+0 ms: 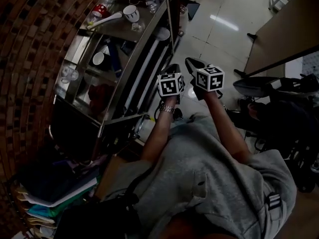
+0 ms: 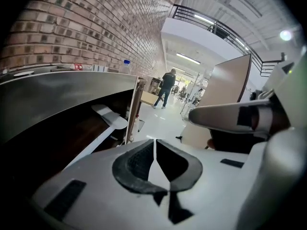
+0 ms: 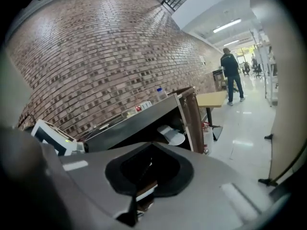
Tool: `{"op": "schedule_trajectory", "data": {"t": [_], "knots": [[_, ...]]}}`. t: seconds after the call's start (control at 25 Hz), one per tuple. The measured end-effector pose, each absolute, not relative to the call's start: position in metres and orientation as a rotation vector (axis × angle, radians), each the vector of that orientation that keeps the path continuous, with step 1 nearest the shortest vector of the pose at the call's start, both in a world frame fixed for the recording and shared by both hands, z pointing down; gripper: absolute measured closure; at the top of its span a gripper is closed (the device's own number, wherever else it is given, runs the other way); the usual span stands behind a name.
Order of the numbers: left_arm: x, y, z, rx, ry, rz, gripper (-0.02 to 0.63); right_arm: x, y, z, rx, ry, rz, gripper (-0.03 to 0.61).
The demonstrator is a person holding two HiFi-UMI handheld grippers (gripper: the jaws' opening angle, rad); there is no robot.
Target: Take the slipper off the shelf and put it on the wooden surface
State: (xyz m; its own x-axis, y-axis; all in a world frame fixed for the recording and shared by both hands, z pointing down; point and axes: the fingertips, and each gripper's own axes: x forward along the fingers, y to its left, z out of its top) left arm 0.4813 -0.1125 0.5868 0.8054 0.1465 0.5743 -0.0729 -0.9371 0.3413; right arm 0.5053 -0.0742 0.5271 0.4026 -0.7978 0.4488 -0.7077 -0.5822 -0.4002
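A white slipper (image 2: 110,116) lies on a lower level of the metal shelf (image 2: 72,87), under its top plate; in the right gripper view the slipper (image 3: 171,134) shows beside the shelf's end post. Seen from the head camera, it is the long white shape (image 1: 149,59). Both grippers hang side by side in the aisle, apart from the shelf's end. My left gripper (image 2: 154,140) is shut with nothing between its jaws. My right gripper (image 3: 151,145) is also shut and empty. A pale wooden panel (image 1: 284,29) stands at the right.
The shelf's top carries a cup (image 1: 131,12), a white spoon (image 1: 104,21) and a bottle (image 1: 152,1). A brick wall (image 3: 110,56) runs behind it. A person (image 2: 166,87) walks far down the tiled aisle. A black chair (image 1: 269,91) stands right; papers (image 1: 55,193) lie lower left.
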Motion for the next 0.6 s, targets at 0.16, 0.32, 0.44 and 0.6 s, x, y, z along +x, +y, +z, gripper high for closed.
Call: {"op": "schedule_trajectory", "data": {"t": [0.16, 0.32, 0.44, 0.6], "knots": [[0.507, -0.124, 0.607, 2.598, 0.034, 0.921, 0.594, 0.544, -0.085, 0.554, -2.482, 1.335, -1.017, 0.577], [0.543, -0.141, 0.619, 2.588, -0.013, 0.955, 0.594, 0.587, -0.102, 0.575, -2.456, 1.374, -1.067, 0.577], [0.576, -0.156, 0.624, 2.601, -0.053, 0.982, 0.594, 0.623, -0.121, 0.594, -2.421, 1.426, -1.094, 0.577], [0.616, -0.176, 0.634, 2.58, -0.117, 1.0, 0.594, 0.668, -0.144, 0.625, -2.397, 1.502, -1.144, 0.577]]}}
